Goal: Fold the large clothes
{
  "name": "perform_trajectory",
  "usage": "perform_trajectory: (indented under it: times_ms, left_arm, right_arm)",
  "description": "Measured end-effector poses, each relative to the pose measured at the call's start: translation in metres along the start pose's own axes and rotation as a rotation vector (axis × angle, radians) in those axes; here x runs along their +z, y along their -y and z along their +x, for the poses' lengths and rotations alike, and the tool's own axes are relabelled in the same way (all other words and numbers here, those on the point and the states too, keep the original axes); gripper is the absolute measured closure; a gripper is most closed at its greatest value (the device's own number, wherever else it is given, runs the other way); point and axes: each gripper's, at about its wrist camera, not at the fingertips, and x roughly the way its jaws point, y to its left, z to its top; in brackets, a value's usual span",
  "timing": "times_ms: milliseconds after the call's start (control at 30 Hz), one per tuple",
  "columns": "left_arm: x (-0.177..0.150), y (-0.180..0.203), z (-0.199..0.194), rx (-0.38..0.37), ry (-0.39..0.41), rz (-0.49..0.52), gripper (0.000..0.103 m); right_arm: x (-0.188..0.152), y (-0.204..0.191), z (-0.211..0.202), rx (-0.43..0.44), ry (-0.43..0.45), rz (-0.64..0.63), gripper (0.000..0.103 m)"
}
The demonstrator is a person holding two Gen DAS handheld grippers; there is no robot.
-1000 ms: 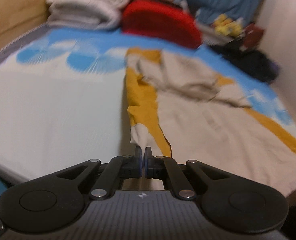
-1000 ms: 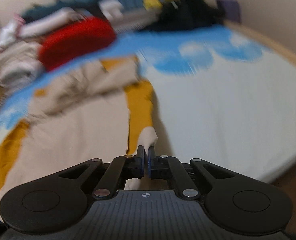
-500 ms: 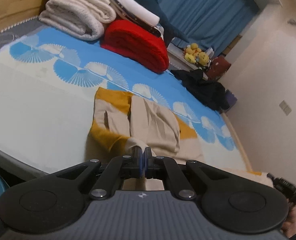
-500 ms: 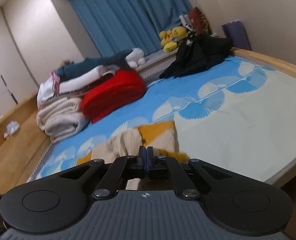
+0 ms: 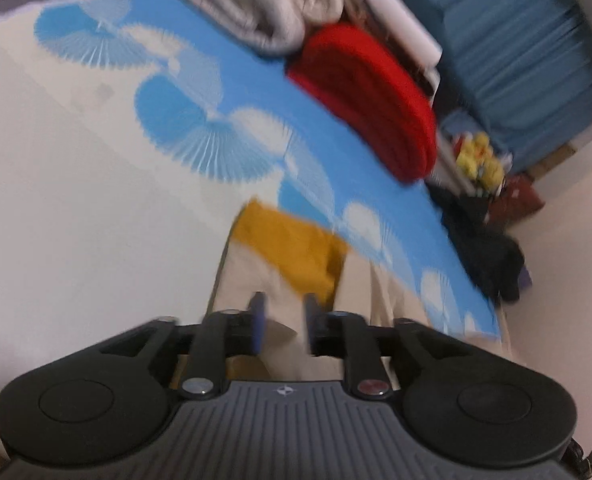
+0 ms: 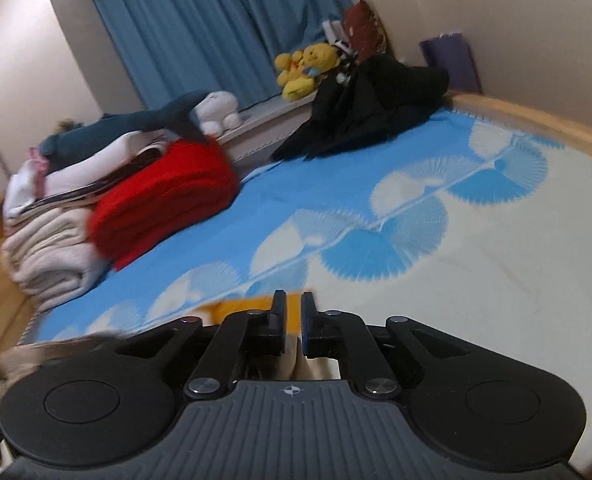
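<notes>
A beige garment with mustard-yellow panels [image 5: 291, 252] lies folded on the bed, just beyond my left gripper [image 5: 283, 312]. The left jaws stand apart with nothing between them, just over the beige cloth. In the right wrist view only a strip of the mustard edge [image 6: 247, 306] and some beige cloth show, mostly hidden behind my right gripper [image 6: 291, 312]. The right jaws are a narrow gap apart with nothing gripped.
The bed sheet [image 6: 476, 272] is cream with a blue fan print. A red folded blanket [image 6: 163, 196] and stacked cream towels [image 6: 51, 252] lie at the head. A black clothes heap [image 6: 372, 100] and plush toys [image 6: 304, 68] sit by the blue curtain [image 6: 215, 28].
Both grippers carried the garment's near edge forward over itself, then opened and let the cloth go. The garment now lies folded shorter under them.
</notes>
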Motion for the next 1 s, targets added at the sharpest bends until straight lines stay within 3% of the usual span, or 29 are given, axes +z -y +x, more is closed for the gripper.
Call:
perform_trajectory:
  times_ms: [67,133,233,433,567,633,733,1000]
  left_arm:
    - [-0.006,-0.007,0.013,0.000,-0.024,-0.005,0.066]
    - [-0.010,-0.004,0.024,0.066,-0.078,0.034,0.066]
    - [-0.010,0.002,0.031,0.101,-0.068,0.102,0.066]
    - [-0.019,-0.004,0.057,0.173,-0.109,0.142,0.066]
    - [-0.018,-0.007,0.069,0.209,-0.116,0.128,0.059]
    - [-0.017,-0.007,0.077,0.221,-0.120,0.121,0.051]
    - [-0.018,-0.005,0.090,0.253,-0.141,0.123,0.044]
    - [-0.021,-0.005,0.116,0.299,-0.174,0.131,0.044]
  right_arm:
    - [-0.001,0.002,0.020,0.006,0.001,0.015,0.079]
    - [-0.012,0.006,0.033,0.001,-0.004,0.002,0.070]
    - [-0.032,0.011,0.057,-0.054,-0.117,-0.010,0.069]
    - [-0.049,0.006,0.083,-0.075,-0.179,-0.089,0.069]
    - [-0.063,0.020,0.111,-0.086,-0.297,-0.034,0.068]
    - [-0.068,0.021,0.120,-0.085,-0.338,-0.018,0.062]
    - [-0.075,0.021,0.134,-0.092,-0.384,-0.019,0.058]
    - [-0.086,0.021,0.146,-0.088,-0.455,-0.041,0.057]
